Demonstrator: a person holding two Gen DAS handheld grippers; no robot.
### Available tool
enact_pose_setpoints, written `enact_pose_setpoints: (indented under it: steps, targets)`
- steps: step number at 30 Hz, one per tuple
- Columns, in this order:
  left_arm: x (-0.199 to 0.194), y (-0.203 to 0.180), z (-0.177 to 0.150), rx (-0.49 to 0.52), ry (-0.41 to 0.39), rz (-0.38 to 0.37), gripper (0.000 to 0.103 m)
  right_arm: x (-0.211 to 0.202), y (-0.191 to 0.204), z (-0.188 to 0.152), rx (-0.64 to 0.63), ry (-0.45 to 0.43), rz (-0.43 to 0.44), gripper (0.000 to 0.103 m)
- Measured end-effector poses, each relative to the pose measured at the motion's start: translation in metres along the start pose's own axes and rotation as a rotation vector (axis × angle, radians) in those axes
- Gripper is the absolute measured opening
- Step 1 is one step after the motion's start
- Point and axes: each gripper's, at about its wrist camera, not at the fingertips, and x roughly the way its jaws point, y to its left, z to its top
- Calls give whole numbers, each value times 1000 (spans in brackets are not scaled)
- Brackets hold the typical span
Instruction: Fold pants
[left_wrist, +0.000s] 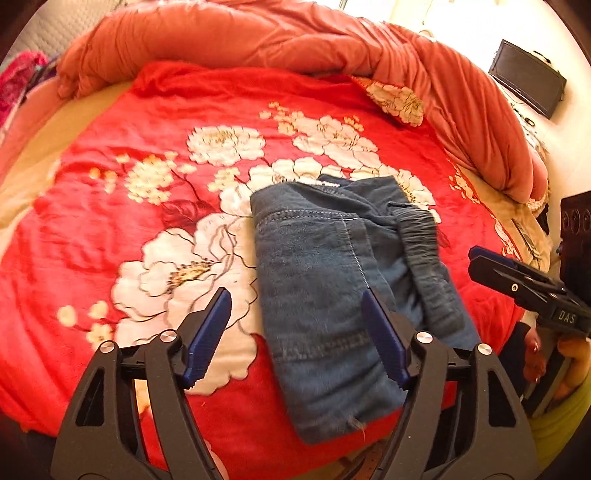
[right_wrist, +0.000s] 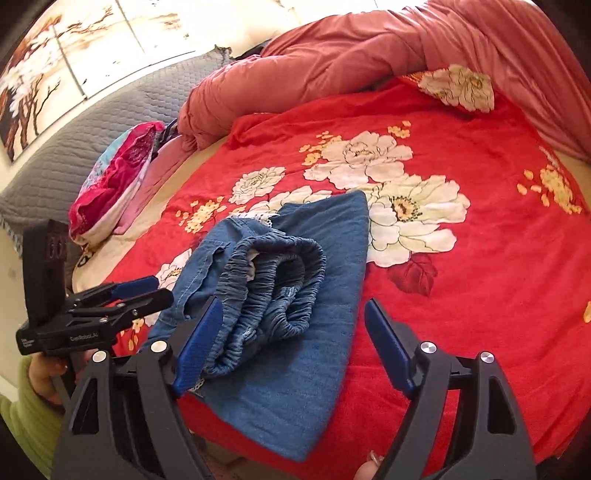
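Note:
Blue denim pants (left_wrist: 325, 288) lie folded in a compact bundle on the red floral blanket (left_wrist: 147, 206); they also show in the right wrist view (right_wrist: 295, 332), with the elastic waistband (right_wrist: 273, 280) bunched on top. My left gripper (left_wrist: 295, 306) is open and empty, hovering above the bundle's near left part. My right gripper (right_wrist: 293, 314) is open and empty above the waistband side. Each gripper shows in the other's view, the right one (left_wrist: 517, 277) at the right edge and the left one (right_wrist: 147, 291) at the left edge.
A rolled salmon duvet (left_wrist: 295, 40) rims the far side of the bed. A pink patterned pillow (right_wrist: 118, 173) and grey quilted headboard (right_wrist: 92, 129) are at left. A dark screen (left_wrist: 528, 77) stands at far right.

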Motion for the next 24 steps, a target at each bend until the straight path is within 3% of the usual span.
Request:
enact_pose_setpoints:
  steps: [6, 9, 16, 17, 18, 19, 24]
  targets:
    - [29, 7, 0, -58, 52, -39, 72, 26, -16, 1, 77, 82, 41, 78]
    - [35, 9, 1, -71, 51, -57, 72, 41, -26, -1, 122, 118, 110, 78]
    - [46, 2, 7, -71, 65, -84, 70, 61, -31, 7, 126, 120, 166, 79]
    - [48, 1, 8, -71, 69, -91, 63, 62, -29, 8, 120, 116, 161, 72]
    - [50, -1, 9, -72, 71, -96, 57, 63, -27, 8, 111, 111, 158, 56]
    - [51, -3, 10, -74, 71, -94, 55, 63, -25, 8, 103, 104, 177, 47]
    - [44, -7, 13, -79, 53, -89, 39, 57, -13, 7, 52, 62, 181, 36]
